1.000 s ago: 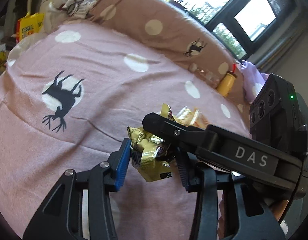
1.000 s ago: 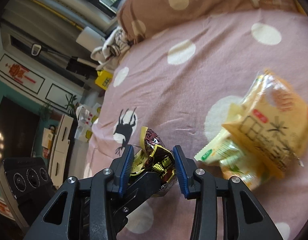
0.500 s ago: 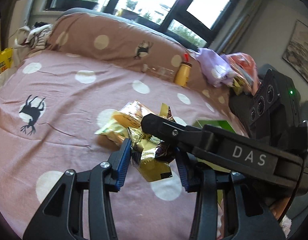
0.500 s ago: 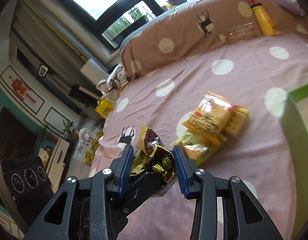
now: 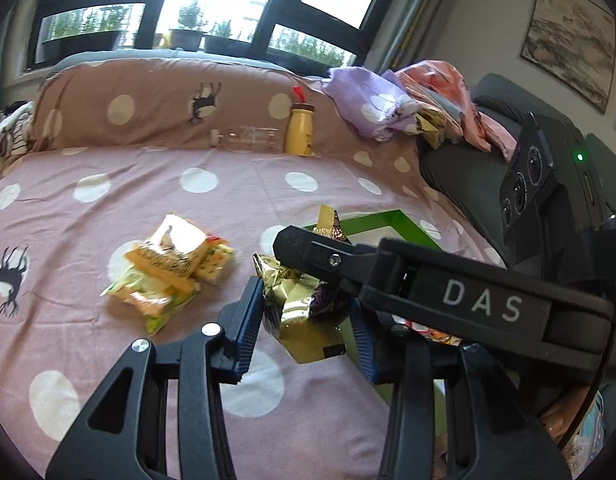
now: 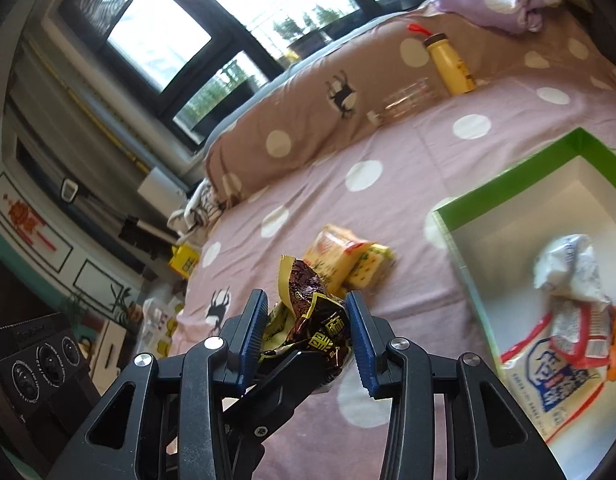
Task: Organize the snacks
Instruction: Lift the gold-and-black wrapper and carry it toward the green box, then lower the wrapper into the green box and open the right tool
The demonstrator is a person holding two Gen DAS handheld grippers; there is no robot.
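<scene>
A crumpled gold and dark brown snack packet (image 5: 304,332) hangs above the pink dotted bedspread (image 5: 108,184). My left gripper (image 5: 306,316) is shut on it, blue pads pressing both sides. My right gripper (image 6: 306,330) is shut on the same packet (image 6: 308,312); its black body (image 5: 468,300) crosses the left wrist view. A green box (image 6: 504,184) with a white inside lies to the right and holds a white packet (image 6: 568,268) and a blue-and-white bag (image 6: 548,380). A pile of yellow snack packets (image 5: 172,256) lies on the bed to the left, apart from both grippers.
A yellow bottle (image 5: 300,130) and a clear bottle (image 5: 248,138) rest against the brown dotted pillow (image 5: 148,108) at the back. Purple and pink clothes (image 5: 372,108) are heaped on a dark chair at the right. Windows run behind the bed.
Both grippers have carried the packet to the right and a little up, from over the deer print to beside the green box, which has come into view. The grip has not changed.
</scene>
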